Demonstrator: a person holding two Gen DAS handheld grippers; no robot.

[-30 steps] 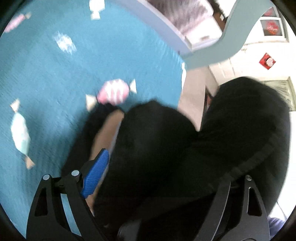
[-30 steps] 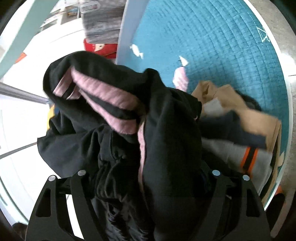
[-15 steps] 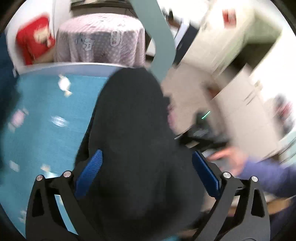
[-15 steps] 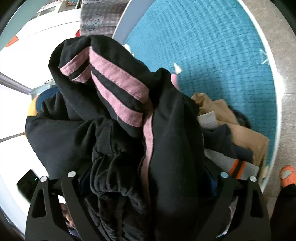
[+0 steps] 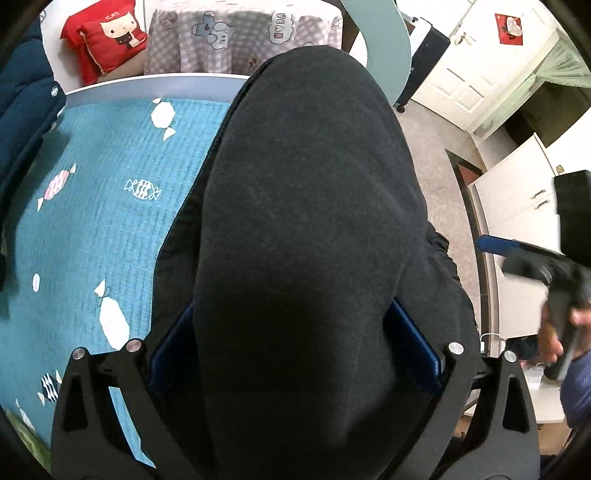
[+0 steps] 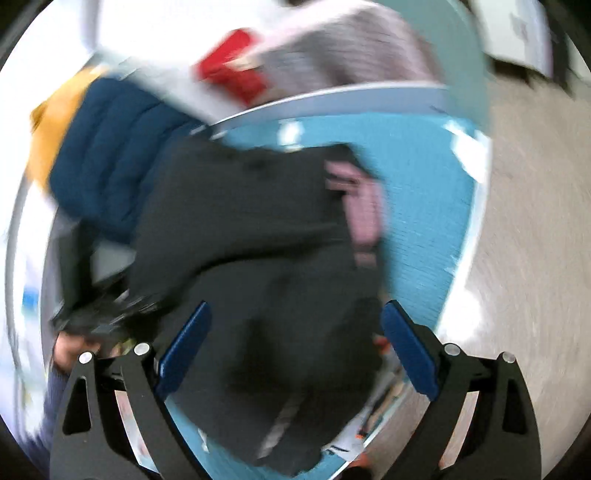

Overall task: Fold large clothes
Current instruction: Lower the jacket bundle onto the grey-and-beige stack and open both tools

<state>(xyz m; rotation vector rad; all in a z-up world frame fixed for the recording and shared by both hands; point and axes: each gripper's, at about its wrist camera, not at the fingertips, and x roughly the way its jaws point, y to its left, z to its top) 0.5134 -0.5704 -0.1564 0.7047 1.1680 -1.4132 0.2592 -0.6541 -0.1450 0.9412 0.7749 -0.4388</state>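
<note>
- Left wrist view: the left gripper [image 5: 295, 354] has its blue pads [image 5: 415, 347] spread wide, a thick fold of the black garment [image 5: 306, 206] bulging up between them and pressing both. Beneath it lies the teal quilt [image 5: 96, 221] with candy prints; beyond the quilt, a red cushion [image 5: 107, 37], a checked pillow [image 5: 240, 33], white doors [image 5: 465, 74].
- Right wrist view, blurred: the right gripper [image 6: 295, 343] is closing, the black garment [image 6: 258, 236] hanging between its pads, seemingly not pinched. Navy jacket [image 6: 110, 158] beside the quilt [image 6: 424, 206]; beige floor [image 6: 535, 221] past it.

Teal candy-print bedspread [image 5: 110, 229], red cushion [image 5: 107, 40], white panelled door [image 5: 465, 74], speckled beige floor [image 5: 432, 155], bright daylight.
</note>
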